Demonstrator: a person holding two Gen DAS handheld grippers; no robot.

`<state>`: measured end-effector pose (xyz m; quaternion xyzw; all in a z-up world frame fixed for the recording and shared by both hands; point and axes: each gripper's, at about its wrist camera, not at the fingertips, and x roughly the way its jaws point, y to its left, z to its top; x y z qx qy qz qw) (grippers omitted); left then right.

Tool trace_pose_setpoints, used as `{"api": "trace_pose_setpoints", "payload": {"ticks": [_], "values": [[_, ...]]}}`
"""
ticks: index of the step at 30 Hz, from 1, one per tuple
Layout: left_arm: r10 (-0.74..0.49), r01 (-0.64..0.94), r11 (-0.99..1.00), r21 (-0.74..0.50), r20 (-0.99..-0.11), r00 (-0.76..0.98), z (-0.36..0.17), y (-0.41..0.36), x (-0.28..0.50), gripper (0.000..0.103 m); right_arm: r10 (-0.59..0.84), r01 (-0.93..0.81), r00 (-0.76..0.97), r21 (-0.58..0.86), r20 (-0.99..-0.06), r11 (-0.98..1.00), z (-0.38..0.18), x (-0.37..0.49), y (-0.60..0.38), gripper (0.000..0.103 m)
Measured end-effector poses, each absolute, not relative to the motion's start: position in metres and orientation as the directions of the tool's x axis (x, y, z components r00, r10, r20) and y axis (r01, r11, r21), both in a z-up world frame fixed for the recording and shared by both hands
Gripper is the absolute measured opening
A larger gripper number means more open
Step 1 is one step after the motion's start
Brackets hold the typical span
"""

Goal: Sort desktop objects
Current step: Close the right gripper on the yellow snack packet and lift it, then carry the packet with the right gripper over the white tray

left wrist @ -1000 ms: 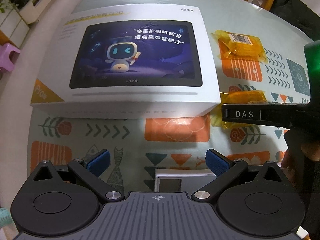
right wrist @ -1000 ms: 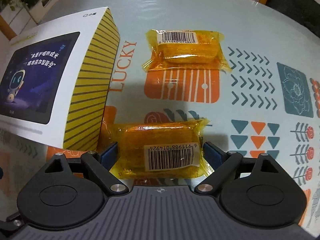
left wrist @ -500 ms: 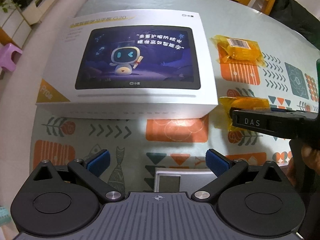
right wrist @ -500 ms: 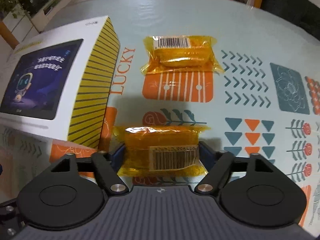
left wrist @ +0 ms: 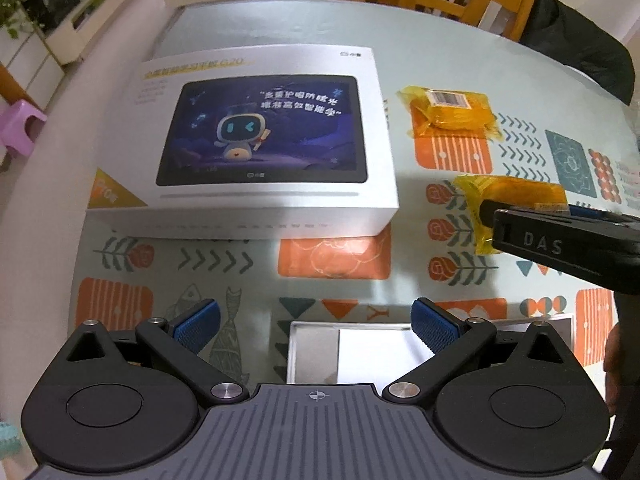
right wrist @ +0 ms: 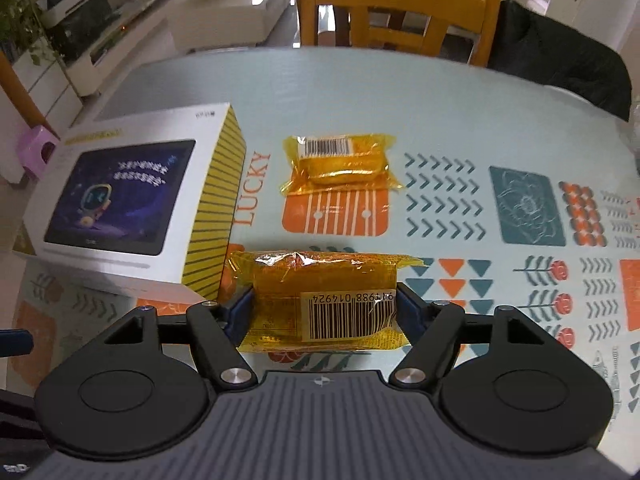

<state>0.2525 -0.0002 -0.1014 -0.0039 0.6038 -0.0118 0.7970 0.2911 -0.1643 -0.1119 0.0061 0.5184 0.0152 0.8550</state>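
Note:
My right gripper (right wrist: 322, 308) is shut on a yellow wrapped snack packet (right wrist: 320, 300) with a barcode and holds it above the patterned tablecloth. The same packet (left wrist: 508, 200) shows in the left wrist view, held by the right gripper (left wrist: 560, 232). A second yellow packet (right wrist: 342, 162) lies flat on the table farther back; it also shows in the left wrist view (left wrist: 450, 114). My left gripper (left wrist: 316, 324) is open and empty, above a metal tray (left wrist: 312, 344) near the table's front.
A large white tablet box (left wrist: 264, 148) lies on the table's left half; its yellow striped side (right wrist: 214, 204) faces the packets. A wooden chair (right wrist: 394, 12) with a dark garment (right wrist: 560, 56) stands beyond the far edge.
My right gripper closed on the near yellow packet and lifted it off the table. Both views pulled back and up. The left gripper stayed open.

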Motion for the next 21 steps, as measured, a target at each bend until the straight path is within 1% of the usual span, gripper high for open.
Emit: {"api": "trace_pose_setpoints", "payload": {"ticks": [11,21], "values": [[-0.009,0.036,0.999,0.002,-0.946,0.324,-0.074,-0.021,0.217,0.103,0.019,0.019,0.538,0.035,-0.843,0.999,-0.069,0.246,-0.185,0.089],[0.010,0.023,1.000,0.019,-0.935,0.354,-0.058,-0.038,0.166,0.103,0.021,0.038,0.579,0.053,-0.815,0.998,-0.050,0.184,-0.206,0.089]]}}
